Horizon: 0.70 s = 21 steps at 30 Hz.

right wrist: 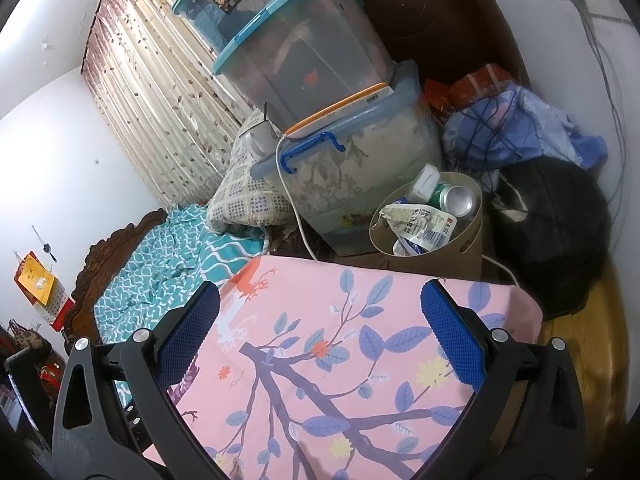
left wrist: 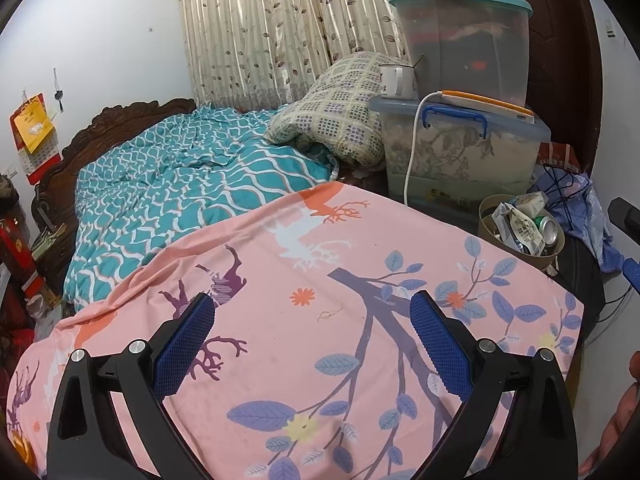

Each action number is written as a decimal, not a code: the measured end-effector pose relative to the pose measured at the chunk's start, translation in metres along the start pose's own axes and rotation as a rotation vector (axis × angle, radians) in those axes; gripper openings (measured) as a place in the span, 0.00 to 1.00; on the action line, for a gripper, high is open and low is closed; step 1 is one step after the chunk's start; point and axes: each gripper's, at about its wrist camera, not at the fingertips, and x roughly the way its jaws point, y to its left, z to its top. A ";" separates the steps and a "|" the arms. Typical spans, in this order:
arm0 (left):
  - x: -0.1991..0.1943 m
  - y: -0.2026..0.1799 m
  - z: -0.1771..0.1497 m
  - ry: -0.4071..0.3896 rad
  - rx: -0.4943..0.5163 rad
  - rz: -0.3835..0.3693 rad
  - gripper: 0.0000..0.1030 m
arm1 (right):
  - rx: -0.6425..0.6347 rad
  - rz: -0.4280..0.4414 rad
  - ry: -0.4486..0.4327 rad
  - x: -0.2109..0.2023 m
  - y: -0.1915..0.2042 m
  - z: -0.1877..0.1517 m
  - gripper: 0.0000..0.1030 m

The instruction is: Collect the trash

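With both my left gripper (left wrist: 312, 316) and right gripper (right wrist: 320, 312) spread wide and empty over the pink sheet (left wrist: 360, 360), I'd judge the trash—crumpled wrapper (right wrist: 420, 232), light and crushable (can (right wrist: 456, 200) beside it)—in the bin (right wrist: 472, 252), best pinched by its edge.

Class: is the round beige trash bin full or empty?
Nearly full: the round beige trash bin holds a green drink can and crumpled wrappers.
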 end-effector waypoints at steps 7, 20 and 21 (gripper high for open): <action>0.002 0.002 -0.002 0.012 -0.005 -0.004 0.92 | 0.002 0.003 0.007 0.000 0.000 -0.001 0.97; 0.003 0.002 -0.006 0.020 0.003 0.026 0.92 | 0.002 0.010 0.026 0.001 0.001 -0.003 0.97; 0.003 0.002 -0.006 0.019 0.003 0.026 0.92 | 0.003 0.011 0.027 0.001 0.000 -0.003 0.97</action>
